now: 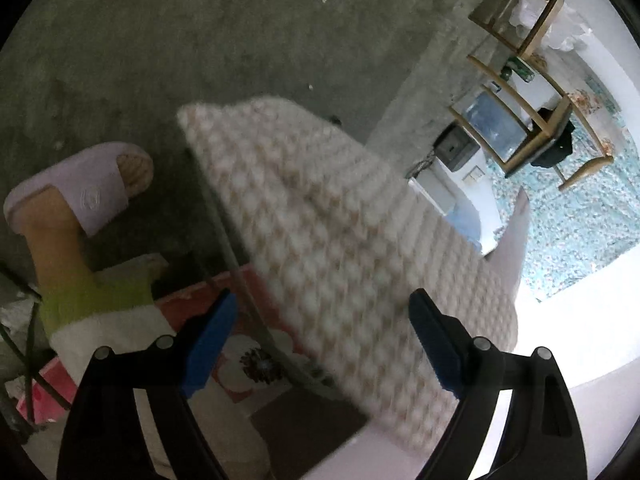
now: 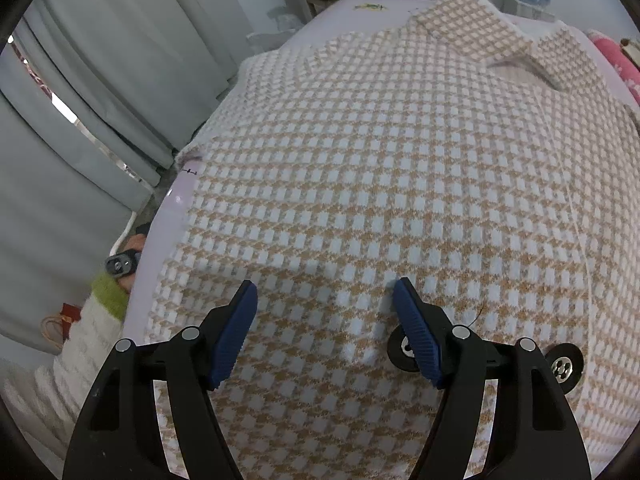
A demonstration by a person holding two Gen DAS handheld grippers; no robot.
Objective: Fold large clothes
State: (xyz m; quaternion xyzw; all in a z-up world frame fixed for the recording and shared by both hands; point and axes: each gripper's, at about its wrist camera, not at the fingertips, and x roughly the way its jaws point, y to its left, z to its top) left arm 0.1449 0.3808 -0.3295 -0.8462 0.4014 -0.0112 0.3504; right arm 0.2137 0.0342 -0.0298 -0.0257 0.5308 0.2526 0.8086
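Left wrist view first: my left gripper (image 1: 320,336), black arms with blue ribbed pads, has its jaws standing wide apart with nothing clamped. The beige-and-white checked knit garment (image 1: 320,216) hangs off the edge of the pale lilac table (image 1: 516,240) and runs right through the gap between the pads, but it's blurry and I can't see either pad pressing on it. Everything here is rolled sideways. I can see the grey concrete floor (image 1: 200,32), my foot in a lilac slide sandal (image 1: 80,188), a lime-green and white fuzzy cuff (image 1: 96,304), a red mat with a white flower print (image 1: 240,344) and a wooden frame shelf (image 1: 520,80) further back over some turquoise patterned fabric (image 1: 580,220).

Right wrist view: my right gripper (image 2: 324,320), same black and blue build, points steeply down over the garment (image 2: 380,168), jaws well apart and empty, pads hovering just above the knit. The garment lies spread flat over most of the table (image 2: 176,200), collar (image 2: 480,28) at the far end. Two big black buttons with metal centres (image 2: 564,366) sit right by the right-hand pad. Grey curtains (image 2: 100,100) hang off to the left, and at the table's left edge my left gripper (image 2: 120,266) pokes out past the green-and-white fuzzy sleeve (image 2: 100,320).
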